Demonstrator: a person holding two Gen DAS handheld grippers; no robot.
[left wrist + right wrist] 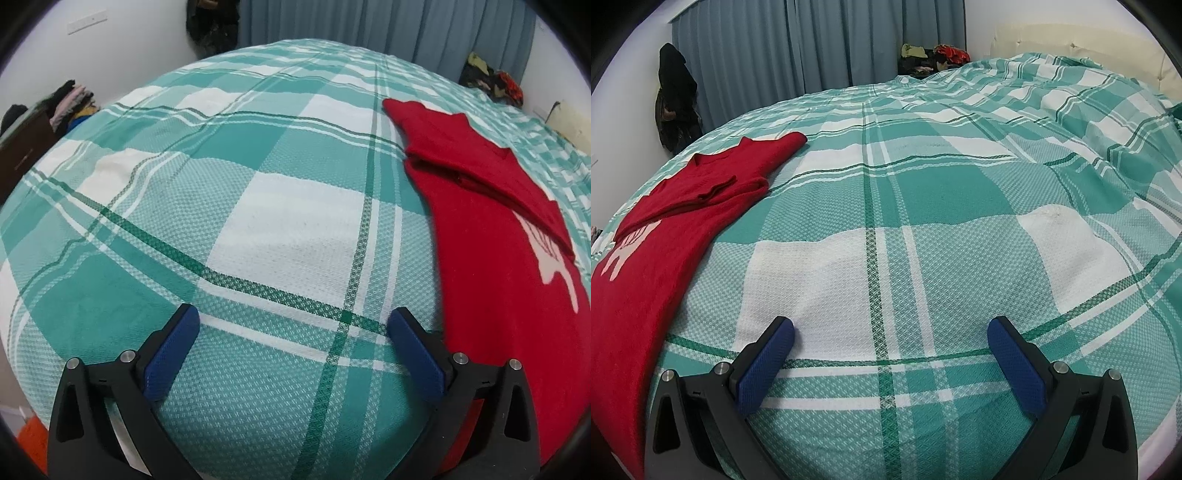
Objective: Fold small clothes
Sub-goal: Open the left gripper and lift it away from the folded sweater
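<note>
The red top (498,258) lies flat on the bed, to the right of the left claw (293,332) and to the left of the right claw (890,339), touching neither's pads. It is a knit garment with a white print partly covered by a sleeve folded across its front. Its neck end lies farthest from both claws; its lower part reaches back beside them.

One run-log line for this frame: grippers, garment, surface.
left gripper: open, empty | right gripper: open, empty | red sweater: sleeves folded in, lying between them | plaid bedspread: under both
</note>
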